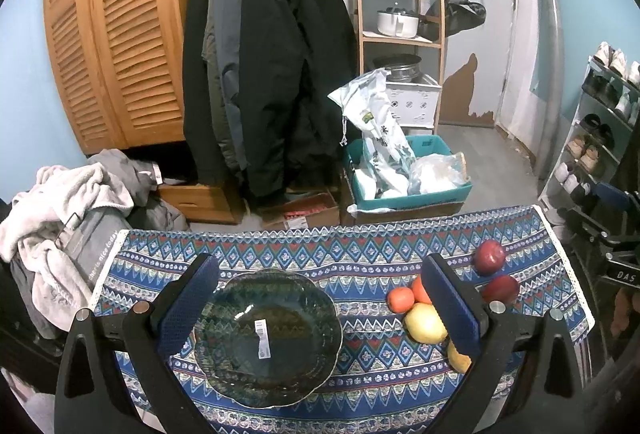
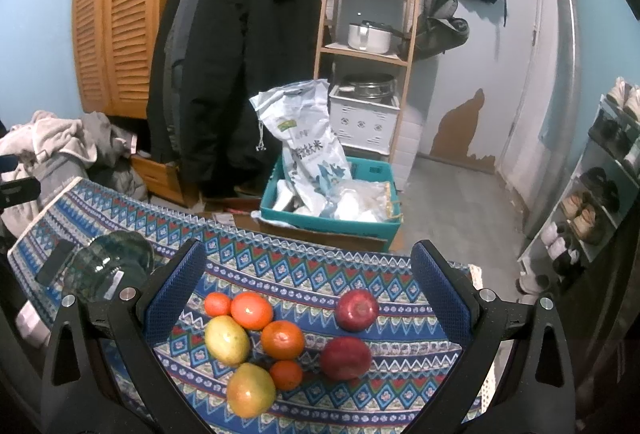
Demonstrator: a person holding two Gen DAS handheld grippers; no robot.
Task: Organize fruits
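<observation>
Black coats (image 1: 276, 66), teal crate (image 2: 332, 210)

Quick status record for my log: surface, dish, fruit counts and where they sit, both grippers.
surface: blue patterned tablecloth
dish: dark green scalloped glass bowl, nothing in it, price sticker inside
fruit: four orange tangerines, two yellow-green mangoes, two dark red apples, all on the cloth
fruit position: clustered apart from the bowl, on its right-gripper side
left gripper: open, over the bowl
right gripper: open, over the fruit, holding nothing
</observation>
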